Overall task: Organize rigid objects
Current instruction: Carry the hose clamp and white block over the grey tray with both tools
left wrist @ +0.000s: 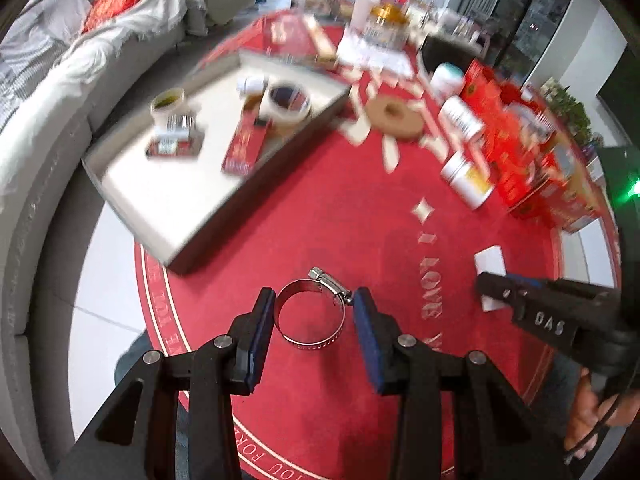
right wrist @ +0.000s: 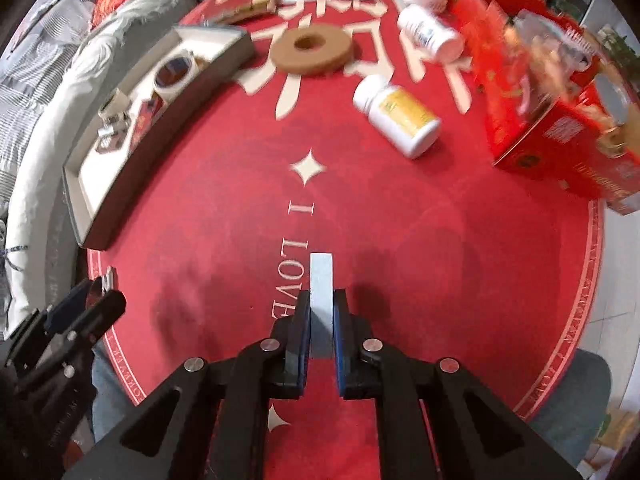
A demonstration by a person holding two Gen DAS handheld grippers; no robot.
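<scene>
A: What has the left gripper [left wrist: 314, 306] got?

B: A shiny metal hose clamp ring [left wrist: 312, 314] with a screw housing at its far side. The blue pads sit against either side of the ring, so it is gripped, and it hangs above the round red cloth-covered bench [left wrist: 344, 208].

A: And the right gripper [right wrist: 322, 308]?

B: Clamped tight on a flat pale grey-white rectangular block [right wrist: 321, 296], which stands on edge between the pads and sticks out past the fingertips, over the printed lettering.

A: Where would these things go?

B: A shallow grey rectangular tray [left wrist: 132, 196] lies at the left of the bench. Inside it are a roll of white tape [left wrist: 288, 102], a narrow red box [left wrist: 246, 144] and a small glass jar [left wrist: 170, 108], though the view is blurred.

A: Anything else loose?

B: A brown cork-coloured disc with a centre hole [right wrist: 312, 50] lies just beyond the tray, and a white plastic pill bottle with a yellow label [right wrist: 400, 114] lies on its side to the right, near red cardboard boxes [right wrist: 568, 136].
</scene>
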